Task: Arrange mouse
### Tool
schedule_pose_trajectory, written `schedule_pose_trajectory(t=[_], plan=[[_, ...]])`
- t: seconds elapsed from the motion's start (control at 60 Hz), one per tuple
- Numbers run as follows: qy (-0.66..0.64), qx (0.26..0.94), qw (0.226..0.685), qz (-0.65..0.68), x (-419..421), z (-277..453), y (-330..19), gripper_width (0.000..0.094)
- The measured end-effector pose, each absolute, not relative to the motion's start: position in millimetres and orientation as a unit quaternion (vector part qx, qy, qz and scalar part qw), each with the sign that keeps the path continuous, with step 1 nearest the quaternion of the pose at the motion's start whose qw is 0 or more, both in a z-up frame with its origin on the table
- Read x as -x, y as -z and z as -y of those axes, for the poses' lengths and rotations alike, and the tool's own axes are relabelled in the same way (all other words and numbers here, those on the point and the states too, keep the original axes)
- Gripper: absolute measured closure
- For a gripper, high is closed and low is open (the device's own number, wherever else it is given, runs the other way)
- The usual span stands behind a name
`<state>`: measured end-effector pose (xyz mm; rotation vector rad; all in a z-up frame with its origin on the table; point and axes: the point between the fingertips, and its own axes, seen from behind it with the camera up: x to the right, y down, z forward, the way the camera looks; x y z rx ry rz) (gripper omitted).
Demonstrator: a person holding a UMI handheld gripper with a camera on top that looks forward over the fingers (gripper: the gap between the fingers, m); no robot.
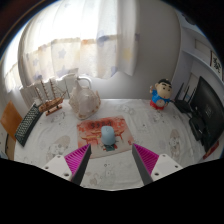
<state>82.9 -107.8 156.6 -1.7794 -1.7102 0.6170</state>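
A small light blue mouse [105, 133] sits on an orange patterned mouse mat [118, 124] on the white table [60, 140]. My gripper [110, 152] is open and empty. Its two fingers, with magenta pads [74, 160], spread wide just short of the mat. The mouse lies just ahead of the fingertips, roughly centred between them and apart from both.
A white jug [83, 96] stands beyond the mat to the left. A blue and red toy figure [161, 95] stands at the back right. A dark keyboard [28, 125] lies at the left, and a black box-like object [205, 108] at the right. White curtains hang behind.
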Motion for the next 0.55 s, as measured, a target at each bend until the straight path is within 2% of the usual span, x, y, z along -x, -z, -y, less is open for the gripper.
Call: schedule_pose_trajectory(t=[0.083, 0.2, 0.433, 0.55], plan=[[-0.230, 0.669, 0.296, 0.642, -113.2, 109.8, -180.1, 0.0091], [-0.228, 0.681, 0.299, 0.628, -133.1, 107.8, -192.9, 0.0090], [-0.219, 0.685, 0.317, 0.618, -137.6, 98.8, -193.2, 0.0092], [-0.222, 0.687, 0.306, 0.621, -138.4, 105.4, -187.0, 0.0089]])
